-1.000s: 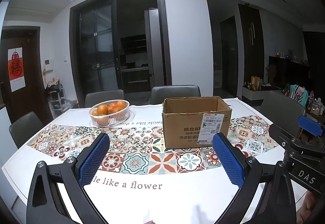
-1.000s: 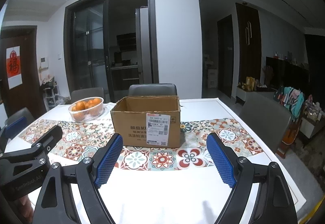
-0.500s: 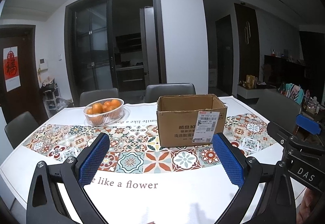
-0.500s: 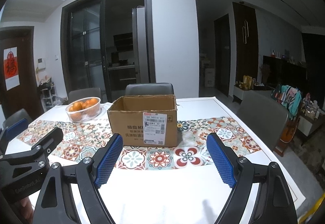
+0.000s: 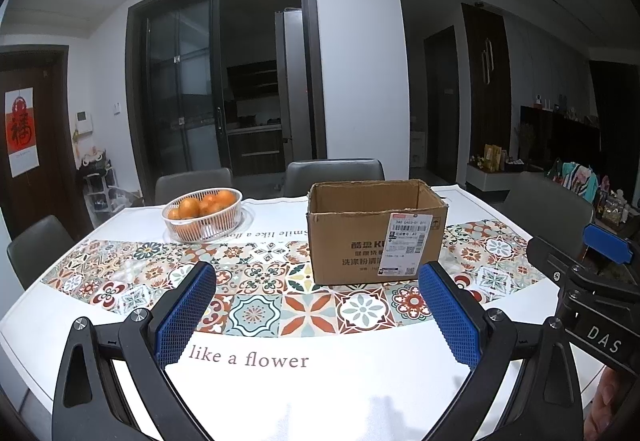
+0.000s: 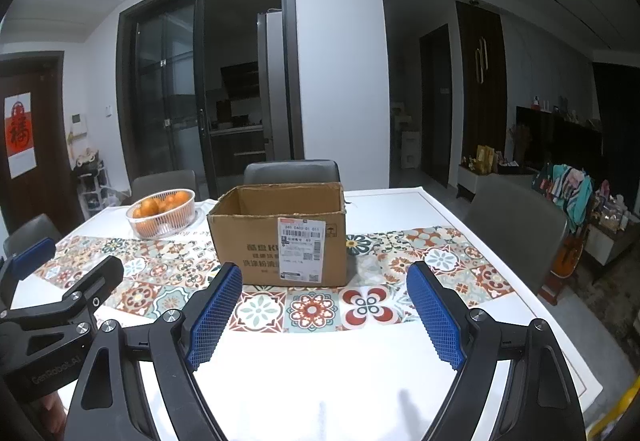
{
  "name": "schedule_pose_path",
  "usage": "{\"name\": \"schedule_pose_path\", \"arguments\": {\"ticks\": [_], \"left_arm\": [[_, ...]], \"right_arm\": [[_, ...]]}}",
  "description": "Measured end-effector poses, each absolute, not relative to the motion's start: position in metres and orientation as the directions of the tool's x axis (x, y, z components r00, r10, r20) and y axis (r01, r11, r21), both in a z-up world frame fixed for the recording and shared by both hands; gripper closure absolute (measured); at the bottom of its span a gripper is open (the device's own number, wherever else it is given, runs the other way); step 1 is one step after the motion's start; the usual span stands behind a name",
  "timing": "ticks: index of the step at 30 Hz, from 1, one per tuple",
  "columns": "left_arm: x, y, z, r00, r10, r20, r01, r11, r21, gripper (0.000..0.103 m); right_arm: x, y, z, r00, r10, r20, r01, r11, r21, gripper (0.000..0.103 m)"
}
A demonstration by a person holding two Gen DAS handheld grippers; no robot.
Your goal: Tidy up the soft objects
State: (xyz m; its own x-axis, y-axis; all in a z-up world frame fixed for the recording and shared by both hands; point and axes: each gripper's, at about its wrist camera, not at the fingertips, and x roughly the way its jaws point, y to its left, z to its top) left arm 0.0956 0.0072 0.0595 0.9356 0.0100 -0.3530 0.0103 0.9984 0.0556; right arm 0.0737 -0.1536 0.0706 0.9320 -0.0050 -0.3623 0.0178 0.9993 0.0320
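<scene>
Both views have lifted a bit vs 1 s ago. Left gripper [image 5: 316, 315] and right gripper [image 6: 322, 315] hover wide open, empty, before the open brown cardboard box [image 6: 282, 235]. No soft objects visible; task seems not started.
</scene>
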Motion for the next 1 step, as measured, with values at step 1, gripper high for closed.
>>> {"name": "schedule_pose_path", "arguments": {"ticks": [1], "left_arm": [[0.0956,0.0076,0.0593,0.936,0.011,-0.353,0.009,0.998,0.056,0.0]], "right_arm": [[0.0736,-0.1538,0.0704,0.932,-0.004,-0.362,0.017,0.999,0.033,0.017]]}}
